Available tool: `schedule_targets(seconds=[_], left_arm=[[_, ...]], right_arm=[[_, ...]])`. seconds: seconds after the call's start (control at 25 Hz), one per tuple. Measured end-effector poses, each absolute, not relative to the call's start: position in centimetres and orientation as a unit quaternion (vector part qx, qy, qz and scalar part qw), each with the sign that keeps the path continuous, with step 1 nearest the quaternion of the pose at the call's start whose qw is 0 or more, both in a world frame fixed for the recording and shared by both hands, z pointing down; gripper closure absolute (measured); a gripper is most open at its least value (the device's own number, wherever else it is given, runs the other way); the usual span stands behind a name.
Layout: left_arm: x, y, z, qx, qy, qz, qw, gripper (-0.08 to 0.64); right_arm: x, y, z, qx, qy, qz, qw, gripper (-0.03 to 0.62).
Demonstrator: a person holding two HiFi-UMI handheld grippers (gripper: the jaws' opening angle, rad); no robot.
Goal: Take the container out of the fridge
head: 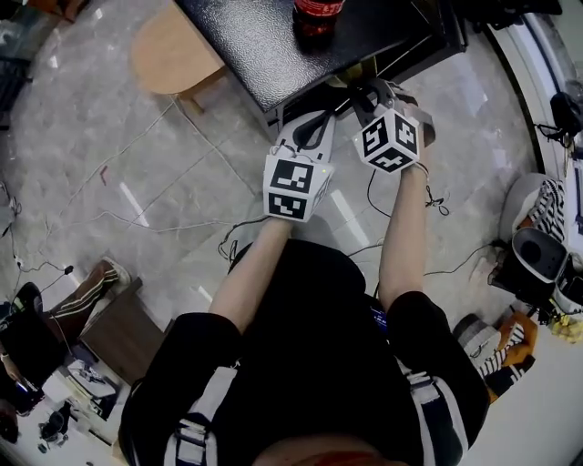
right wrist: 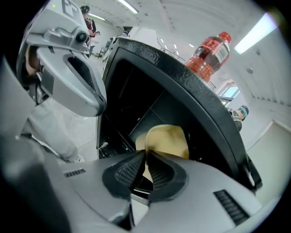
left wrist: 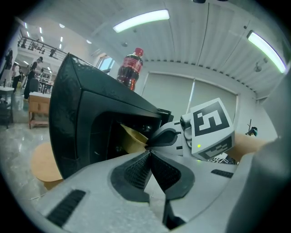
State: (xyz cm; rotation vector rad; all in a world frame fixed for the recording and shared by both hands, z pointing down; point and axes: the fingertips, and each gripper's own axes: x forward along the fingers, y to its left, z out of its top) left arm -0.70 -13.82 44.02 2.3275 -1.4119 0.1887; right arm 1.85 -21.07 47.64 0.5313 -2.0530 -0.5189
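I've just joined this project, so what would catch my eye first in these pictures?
A small black fridge with a red-capped cola bottle standing on top. The left gripper and right gripper, each with a checkered marker cube, reach to its open front side by side. Inside sits a yellow container, its rim pinched in the right gripper's jaws.

The fridge (head: 273, 45) looks black, pebbled, faintly glossy — the container (right wrist: 166, 139) tan, matt, perhaps paper pulp.
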Motion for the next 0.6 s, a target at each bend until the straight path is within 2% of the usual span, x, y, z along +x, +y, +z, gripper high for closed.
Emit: schedule_targets(seconds=[0.44,0.6], left_arm=[[2.9,-13.4,43.2,0.863,-0.459,0.074,0.196,0.55],[5.1,-13.2,43.2,0.877,-0.434,0.07,0.195,0.55]], right_arm=[[5.4,-16.6,44.9,0.3,-0.888,-0.087,0.337,0.578],[8.5,-14.9,43.9,0.367,-0.892,-0.026,0.264,0.578]])
